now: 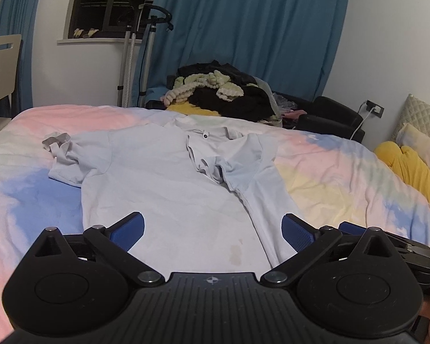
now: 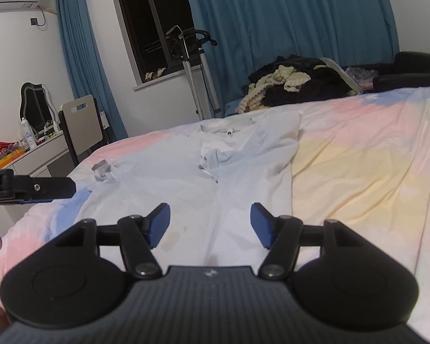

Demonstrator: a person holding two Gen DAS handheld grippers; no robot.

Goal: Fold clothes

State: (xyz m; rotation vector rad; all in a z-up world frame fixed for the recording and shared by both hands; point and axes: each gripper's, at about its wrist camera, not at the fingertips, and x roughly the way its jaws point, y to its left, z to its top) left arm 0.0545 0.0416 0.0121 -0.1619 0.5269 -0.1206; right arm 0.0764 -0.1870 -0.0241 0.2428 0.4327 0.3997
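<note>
A pale blue polo shirt (image 1: pixel 163 177) lies on the pastel bedspread (image 1: pixel 344 177), collar away from me. Its right side and sleeve are folded over the body; the left sleeve lies spread with a crumpled cuff. It also shows in the right wrist view (image 2: pixel 186 177). My left gripper (image 1: pixel 212 229) is open and empty above the shirt's near hem. My right gripper (image 2: pixel 209 223) is open and empty above the hem near the folded edge. The left gripper's body (image 2: pixel 28 190) shows at the left of the right wrist view.
A pile of dark and cream clothes (image 1: pixel 220 91) lies beyond the far bed edge. A yellow garment (image 1: pixel 410 169) and pillows (image 1: pixel 421 126) are at the right. A chair (image 2: pixel 83 126) and dresser (image 2: pixel 28 157) stand left of the bed. A garment steamer stand (image 1: pixel 134 57) is by the window.
</note>
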